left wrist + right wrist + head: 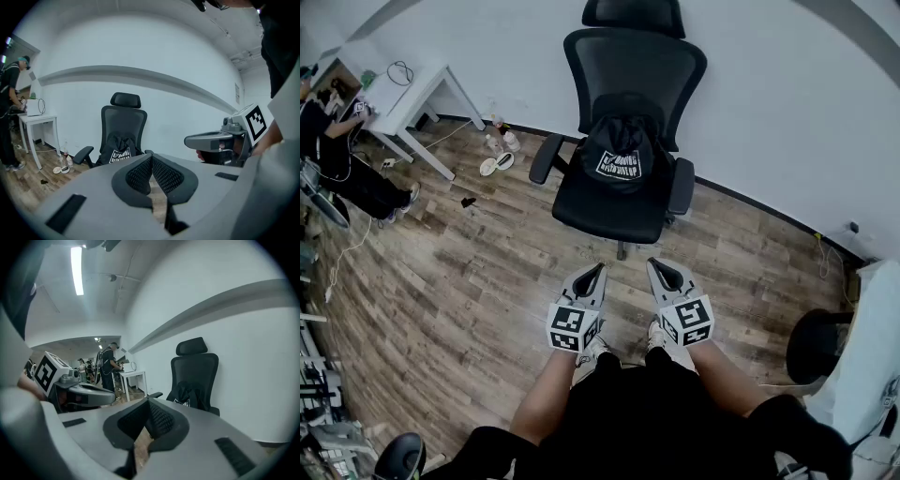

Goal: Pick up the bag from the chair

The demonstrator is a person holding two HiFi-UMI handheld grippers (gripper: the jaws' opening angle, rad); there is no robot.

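the approach is only at its start. the black fabric bag with a white printed patch [619,157] slumps on the seat of the black mesh office chair with a headrest [630,66], leaning on the backrest. both tools hang well short of it, over the wood-plank floor [469,272]. the left gripper [598,270] and the right gripper [653,264] sit side by side, each with its jaws pressed together and nothing between them.

the next move, as i judge it, calls for closing the gap, spreading one pair of jaws and aiming at a bunched fold near the bag's top.

the head view alone shows the stretch of floor between grippers and chair. the gripper views show the bag from the front. the right gripper view adds a ceiling light strip [77,269] and a long room with more people.
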